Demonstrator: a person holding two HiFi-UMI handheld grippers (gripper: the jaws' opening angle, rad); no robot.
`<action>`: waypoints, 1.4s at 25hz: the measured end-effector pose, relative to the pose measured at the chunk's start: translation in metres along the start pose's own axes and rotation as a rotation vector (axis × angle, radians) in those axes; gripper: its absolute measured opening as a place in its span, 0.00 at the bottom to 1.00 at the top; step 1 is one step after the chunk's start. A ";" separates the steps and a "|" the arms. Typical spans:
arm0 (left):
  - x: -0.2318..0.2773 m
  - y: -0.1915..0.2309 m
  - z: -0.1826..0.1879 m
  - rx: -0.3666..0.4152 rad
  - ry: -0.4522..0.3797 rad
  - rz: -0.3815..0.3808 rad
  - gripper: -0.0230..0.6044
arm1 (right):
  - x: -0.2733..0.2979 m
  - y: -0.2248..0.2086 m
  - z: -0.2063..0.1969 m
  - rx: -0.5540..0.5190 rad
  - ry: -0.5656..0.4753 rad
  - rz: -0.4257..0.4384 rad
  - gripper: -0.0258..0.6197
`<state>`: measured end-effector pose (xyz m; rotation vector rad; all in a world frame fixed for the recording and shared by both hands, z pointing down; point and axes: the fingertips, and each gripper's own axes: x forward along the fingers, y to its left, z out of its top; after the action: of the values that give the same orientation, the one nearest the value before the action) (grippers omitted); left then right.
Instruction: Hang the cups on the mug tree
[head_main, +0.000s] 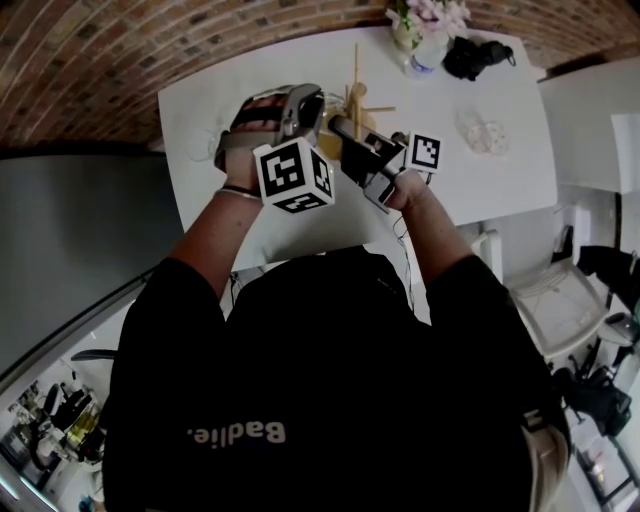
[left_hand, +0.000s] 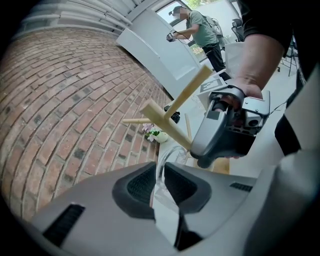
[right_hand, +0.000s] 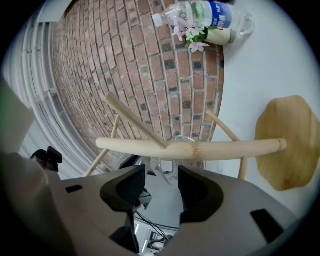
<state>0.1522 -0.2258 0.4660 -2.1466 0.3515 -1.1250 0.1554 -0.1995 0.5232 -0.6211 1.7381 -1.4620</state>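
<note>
A wooden mug tree (head_main: 356, 98) stands on the white table (head_main: 200, 120). My left gripper (left_hand: 160, 181) is shut on the thin wall of a clear glass cup (left_hand: 172, 152), holding it close to the tree's pegs (left_hand: 170, 120). In the head view, both grippers meet at the tree: left gripper (head_main: 316, 116), right gripper (head_main: 342, 130). My right gripper (right_hand: 161, 181) stands open just below the tree's trunk (right_hand: 190, 148), with the clear cup (right_hand: 166, 167) beyond its pads and not pressed by them. The tree's base (right_hand: 287, 145) is at the right.
A vase of flowers (head_main: 425, 25) and a black object (head_main: 476, 55) sit at the table's far edge, with a water bottle (right_hand: 210, 15) beside the flowers. A small clear item (head_main: 483, 135) lies right of the tree. A brick wall (left_hand: 75, 100) backs the table.
</note>
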 end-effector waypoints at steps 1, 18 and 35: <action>0.000 0.000 0.000 0.001 0.000 0.000 0.12 | -0.003 -0.001 0.000 -0.010 0.001 -0.011 0.36; -0.001 0.000 0.002 -0.023 -0.026 -0.014 0.20 | -0.031 0.011 0.004 -0.110 -0.018 -0.071 0.37; -0.046 0.017 -0.003 -0.226 -0.126 0.013 0.24 | -0.072 0.051 -0.008 -0.264 -0.057 -0.194 0.37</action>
<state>0.1235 -0.2159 0.4275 -2.3956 0.4518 -0.9760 0.1964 -0.1277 0.4914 -0.9850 1.8840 -1.3368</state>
